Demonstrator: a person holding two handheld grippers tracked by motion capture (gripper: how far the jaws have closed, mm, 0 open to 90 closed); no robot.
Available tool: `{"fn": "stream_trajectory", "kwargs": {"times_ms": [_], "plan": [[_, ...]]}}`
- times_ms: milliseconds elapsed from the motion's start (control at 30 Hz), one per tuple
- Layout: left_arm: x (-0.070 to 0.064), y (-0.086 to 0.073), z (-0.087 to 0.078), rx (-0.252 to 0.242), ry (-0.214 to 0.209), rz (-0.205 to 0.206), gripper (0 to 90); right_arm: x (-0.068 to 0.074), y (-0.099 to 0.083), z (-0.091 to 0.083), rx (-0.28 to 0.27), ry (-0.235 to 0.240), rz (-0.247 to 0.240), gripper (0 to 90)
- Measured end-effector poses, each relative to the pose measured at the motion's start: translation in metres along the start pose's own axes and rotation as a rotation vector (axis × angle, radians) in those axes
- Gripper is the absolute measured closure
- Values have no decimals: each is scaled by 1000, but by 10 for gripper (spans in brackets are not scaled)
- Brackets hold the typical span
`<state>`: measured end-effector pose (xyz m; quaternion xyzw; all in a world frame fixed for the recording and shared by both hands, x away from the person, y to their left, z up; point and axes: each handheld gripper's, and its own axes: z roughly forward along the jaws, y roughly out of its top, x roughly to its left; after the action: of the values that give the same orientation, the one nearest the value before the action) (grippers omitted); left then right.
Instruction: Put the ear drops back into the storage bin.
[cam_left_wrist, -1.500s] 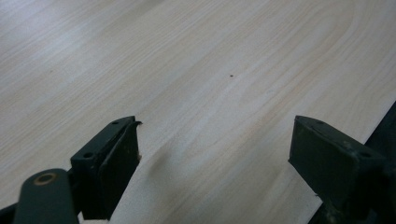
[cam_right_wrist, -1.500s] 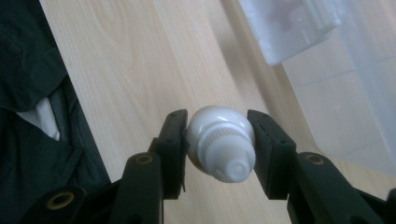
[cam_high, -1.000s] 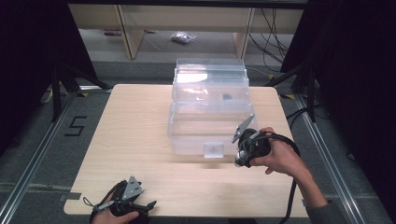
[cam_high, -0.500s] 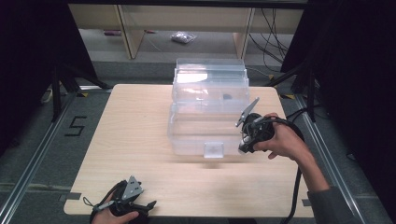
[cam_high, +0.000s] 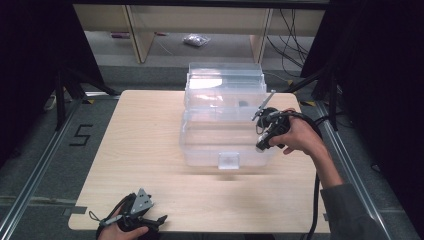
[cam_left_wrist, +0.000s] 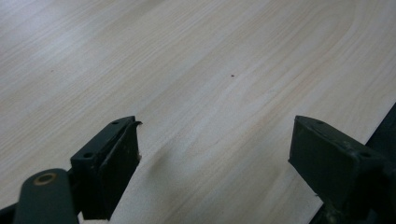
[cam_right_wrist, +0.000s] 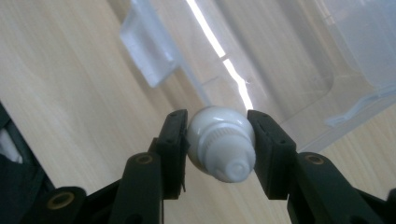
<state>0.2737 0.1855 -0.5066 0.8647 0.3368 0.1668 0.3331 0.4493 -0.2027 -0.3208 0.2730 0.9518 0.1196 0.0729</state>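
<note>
Presently the right tongs (cam_right_wrist: 218, 140) are clamping a small white bottle (cam_right_wrist: 220, 145) beside the clear box (cam_high: 225, 125), seemingly for loading; the left tongs (cam_left_wrist: 215, 154) are resting apart on the table (cam_high: 150, 150).

Evenly lit from above on the table (cam_high: 150, 150); black at the left and right of the high view. Bright glare streak upper middle on the box (cam_right_wrist: 289, 60) in the right gripper view. Soft, blurred foreground jaws in both gripper views; faint shadow beside the left one.
</note>
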Motion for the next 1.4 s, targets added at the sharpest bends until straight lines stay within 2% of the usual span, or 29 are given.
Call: {"fn": "stream_trajectory", "kwargs": {"times_ms": [33,200,267,300,400,500,633,667,700,733,767,967,1000,1033,1167,1233,1267,1300,1333,1367,1400], "plan": [[0,0,0,11,-1,11,154,-3,1,1,-1,-2,3,601],[0,0,-1,8,-2,11,154,-13,7,8,7,-10,20,601],[1,0,-2,29,-7,35,154,-21,9,13,16,-15,43,601],[1,0,-2,29,-7,35,154,-24,10,16,13,-12,35,601],[-1,0,-1,6,-11,3,154,-30,11,21,19,-18,65,601],[0,0,0,9,-2,11,154,-34,11,26,26,-16,76,601],[-1,0,0,11,-5,-1,154,-42,12,38,41,-23,77,601],[0,0,-1,9,-2,13,154,-43,12,40,40,-25,76,601],[-1,0,0,3,-5,5,154,-44,13,42,45,-22,91,601],[1,0,-2,34,-10,38,154,-44,13,44,43,-21,94,602],[0,0,0,18,-9,8,154,-45,14,47,42,-12,102,601],[-1,0,0,8,-6,11,154,-50,12,60,62,0,127,602],[-1,-1,0,12,-5,1,154,-51,12,63,68,4,124,601],[0,0,0,9,-3,8,154,-53,12,66,83,6,138,602],[-1,-1,0,11,-7,-2,154,-57,13,73,102,-2,153,601],[1,0,-1,18,-6,20,154,-60,13,75,104,-12,146,601],[-1,0,0,2,-7,-8,154,-62,12,78,97,-13,148,601],[-1,0,0,2,-7,-8,154,-62,12,78,97,-13,148,601],[-1,0,0,8,-8,0,154,-62,12,82,125,-2,205,601],[1,0,-2,26,-9,35,154,-62,12,84,131,6,226,601],[1,0,-2,25,-9,33,154,-64,10,87,122,5,214,601]]}}
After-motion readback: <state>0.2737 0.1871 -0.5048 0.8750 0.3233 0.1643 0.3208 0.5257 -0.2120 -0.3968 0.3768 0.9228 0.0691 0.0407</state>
